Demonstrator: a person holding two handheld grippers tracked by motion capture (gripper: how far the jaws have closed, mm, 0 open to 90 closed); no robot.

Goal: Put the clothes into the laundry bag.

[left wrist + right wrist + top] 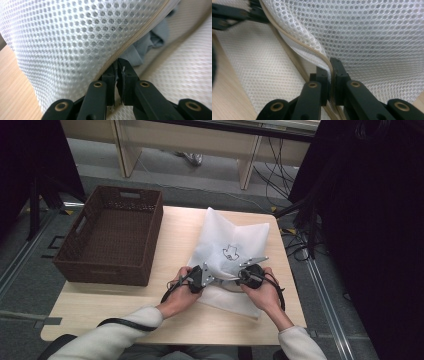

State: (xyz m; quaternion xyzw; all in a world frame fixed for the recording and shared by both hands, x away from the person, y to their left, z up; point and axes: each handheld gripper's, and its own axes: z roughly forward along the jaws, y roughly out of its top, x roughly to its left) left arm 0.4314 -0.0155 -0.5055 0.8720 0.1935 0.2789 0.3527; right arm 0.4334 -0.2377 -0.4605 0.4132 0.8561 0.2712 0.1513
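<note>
Both tools (117,75) (330,72) clamped on mesh bag's (235,237) zipper edge (294,42)

A pale wooden table (100,305) stands on grey floor (200,190), with light wooden furniture (200,142) behind.

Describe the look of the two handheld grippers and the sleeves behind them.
The left gripper and right gripper have black bodies. Each carries a grey three-cornered plate on top and trails a black cable looping beside the hand. In the gripper views, the jaws are matt black linkage bars with brass-coloured pivot rivets, ending in blocky black fingertips. The person wears off-white long sleeves.
</note>
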